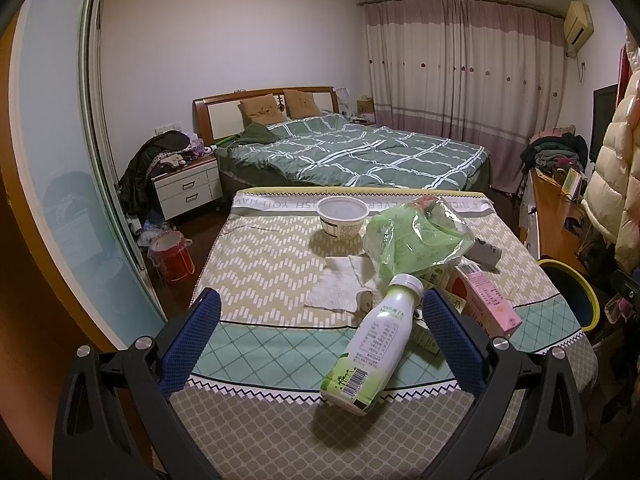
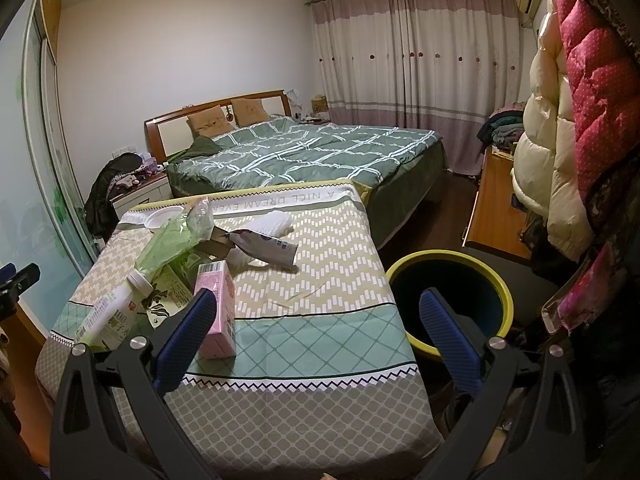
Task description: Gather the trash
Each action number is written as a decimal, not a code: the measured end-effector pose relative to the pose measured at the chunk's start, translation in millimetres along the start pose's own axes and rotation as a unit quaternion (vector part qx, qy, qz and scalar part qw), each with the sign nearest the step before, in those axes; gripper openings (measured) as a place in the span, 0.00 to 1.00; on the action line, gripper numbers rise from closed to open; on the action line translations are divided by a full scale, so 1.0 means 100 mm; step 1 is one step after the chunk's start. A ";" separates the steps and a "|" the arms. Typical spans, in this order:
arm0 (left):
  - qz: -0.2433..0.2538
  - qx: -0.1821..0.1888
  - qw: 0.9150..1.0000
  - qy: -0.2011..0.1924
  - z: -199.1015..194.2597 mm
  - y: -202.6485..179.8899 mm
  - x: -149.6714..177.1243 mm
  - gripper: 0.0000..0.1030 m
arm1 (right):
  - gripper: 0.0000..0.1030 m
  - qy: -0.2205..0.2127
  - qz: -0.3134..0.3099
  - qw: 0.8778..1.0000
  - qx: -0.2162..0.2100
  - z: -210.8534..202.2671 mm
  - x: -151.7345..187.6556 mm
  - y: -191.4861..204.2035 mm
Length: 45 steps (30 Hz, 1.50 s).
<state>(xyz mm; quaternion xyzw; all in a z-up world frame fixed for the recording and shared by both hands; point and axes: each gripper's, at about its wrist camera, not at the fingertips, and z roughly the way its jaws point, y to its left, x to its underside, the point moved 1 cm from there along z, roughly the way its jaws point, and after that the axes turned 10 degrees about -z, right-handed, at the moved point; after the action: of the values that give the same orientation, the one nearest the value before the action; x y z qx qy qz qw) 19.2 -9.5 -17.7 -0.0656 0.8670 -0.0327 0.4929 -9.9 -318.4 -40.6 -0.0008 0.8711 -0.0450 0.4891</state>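
Trash lies on a cloth-covered table [image 1: 260, 420]. A white and green plastic bottle [image 1: 370, 340] lies on its side, partly between the fingers of my open left gripper [image 1: 320, 312]. Behind it are a white paper napkin [image 1: 340, 284], a crumpled green plastic bag [image 1: 412, 236], a white plastic cup [image 1: 343, 214] and a pink carton [image 1: 488, 300]. My right gripper [image 2: 316, 312] is open and empty above the table's near right part, its left finger next to the pink carton [image 2: 218, 312]. A yellow-rimmed dark bin [image 2: 452, 300] stands beside the table's right edge.
A grey-white pouch [image 2: 264, 246] and a white tissue [image 2: 272, 222] lie mid-table. A bed [image 1: 352, 152] stands behind the table, a white nightstand [image 1: 188, 188] and a red bucket [image 1: 174, 254] to the left, and hanging jackets [image 2: 580, 120] and a wooden desk [image 2: 492, 208] to the right.
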 end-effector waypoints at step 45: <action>-0.014 -0.026 1.000 0.011 0.39 0.21 -0.15 0.96 | 0.94 0.018 -0.032 0.996 -0.079 0.82 -0.49 0.60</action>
<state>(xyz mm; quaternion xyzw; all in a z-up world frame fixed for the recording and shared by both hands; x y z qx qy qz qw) 58.3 14.0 -27.1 -0.0900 0.8720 -0.0180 0.4808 88.3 -262.8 -45.9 -0.0663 0.8803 0.0089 0.4697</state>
